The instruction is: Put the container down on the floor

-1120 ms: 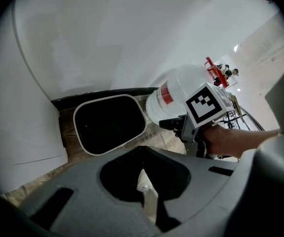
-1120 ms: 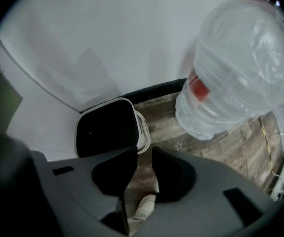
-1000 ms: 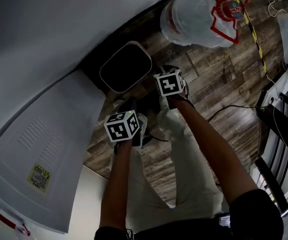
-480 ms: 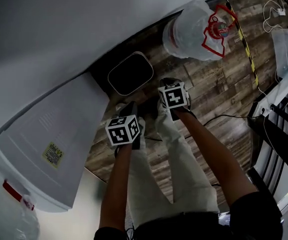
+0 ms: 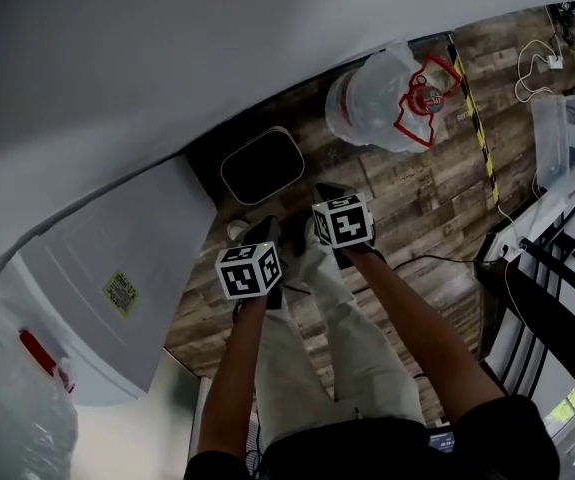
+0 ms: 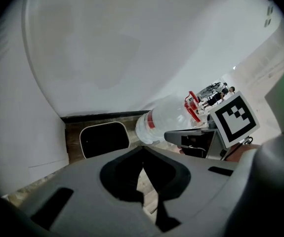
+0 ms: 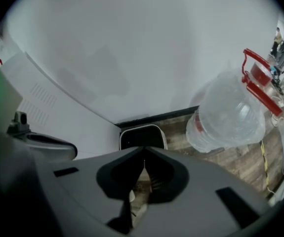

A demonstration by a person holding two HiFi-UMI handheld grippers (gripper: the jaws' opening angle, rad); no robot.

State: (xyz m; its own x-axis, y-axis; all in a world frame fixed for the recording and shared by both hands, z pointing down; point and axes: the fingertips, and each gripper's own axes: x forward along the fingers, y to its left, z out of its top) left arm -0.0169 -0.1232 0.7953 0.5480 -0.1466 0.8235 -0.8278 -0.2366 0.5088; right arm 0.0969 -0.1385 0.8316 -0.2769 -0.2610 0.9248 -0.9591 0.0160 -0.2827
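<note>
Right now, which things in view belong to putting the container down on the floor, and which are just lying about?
Belongs to the job:
- clear container with a red handle, already on the wooden floor
- left gripper and right gripper, both shut and empty

Just lying about:
- dark white-rimmed object
- white appliance
- clear plastic box
- black rack
- black cable
</note>
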